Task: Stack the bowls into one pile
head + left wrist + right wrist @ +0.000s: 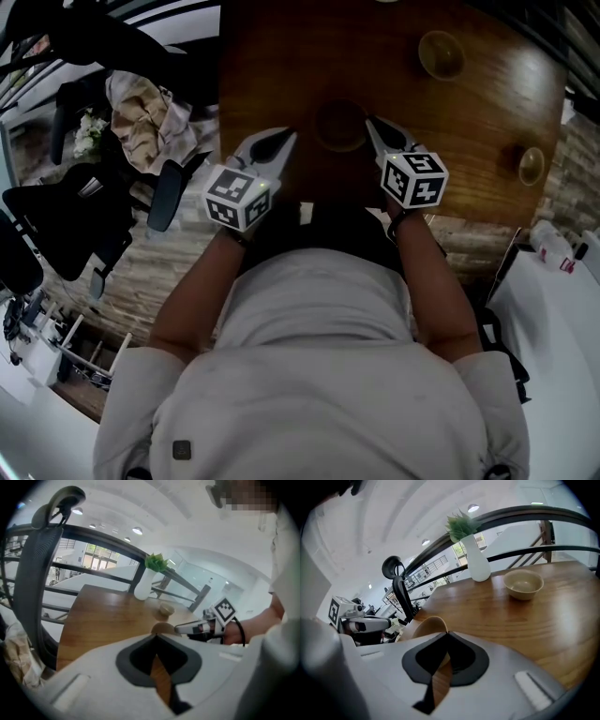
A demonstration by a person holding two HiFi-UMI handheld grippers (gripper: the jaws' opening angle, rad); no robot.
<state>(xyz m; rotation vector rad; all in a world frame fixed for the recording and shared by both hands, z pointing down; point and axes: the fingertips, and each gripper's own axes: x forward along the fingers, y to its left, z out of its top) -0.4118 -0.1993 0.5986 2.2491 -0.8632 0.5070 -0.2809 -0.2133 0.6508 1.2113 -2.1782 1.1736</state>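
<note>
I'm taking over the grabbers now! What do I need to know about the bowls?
Left gripper: jaws shut, empty, beside the near bowl.
Right gripper: jaws shut on that bowl's rim.
The other two sit apart on the table: far bowl, right bowl.
Done: nothing stacked yet.
To do: stack all three into one pile.

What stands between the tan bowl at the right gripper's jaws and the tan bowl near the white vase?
Nothing visible. Only bare brown wooden table lies between the near tan bowl and the far tan bowl; the white vase stands aside.
</note>
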